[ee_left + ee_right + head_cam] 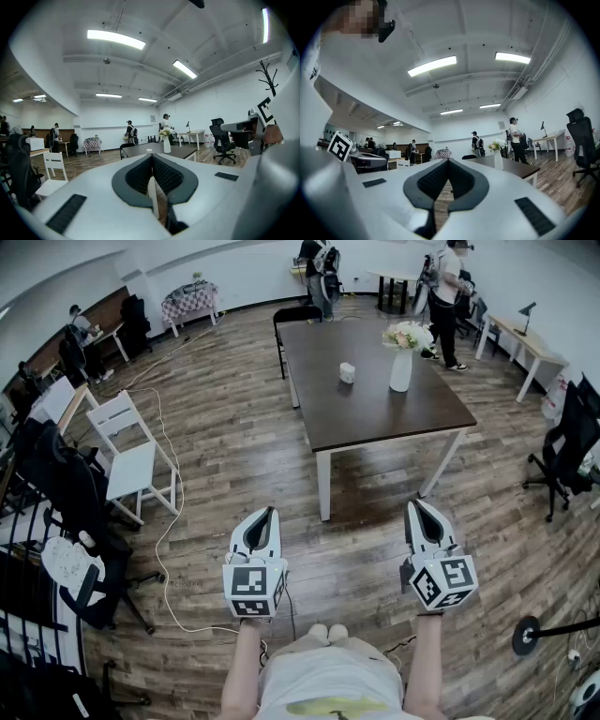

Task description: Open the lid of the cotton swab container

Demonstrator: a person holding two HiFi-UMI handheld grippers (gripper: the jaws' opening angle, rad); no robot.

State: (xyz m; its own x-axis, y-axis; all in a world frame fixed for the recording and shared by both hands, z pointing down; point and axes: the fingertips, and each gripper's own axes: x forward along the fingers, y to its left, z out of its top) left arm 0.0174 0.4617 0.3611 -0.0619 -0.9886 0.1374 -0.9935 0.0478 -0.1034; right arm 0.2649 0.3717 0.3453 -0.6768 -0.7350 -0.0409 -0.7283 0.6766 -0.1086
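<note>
Left hand-held gripper (271,512), closed, well short of table (375,418).

The container (347,372) stands on the table (375,418), with the vase (400,371) just to its right. A chair (298,317) sits at the table's far left end. A second chair (131,456) stands well to the left. Nearer than the table, over the floor (234,446), the left gripper (270,513) hangs beside the right gripper (414,506).

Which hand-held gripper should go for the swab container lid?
Left hand-held gripper, marginally: both are shut, empty, far off, but the vase stands beside the container on the side of the right hand-held gripper.
</note>
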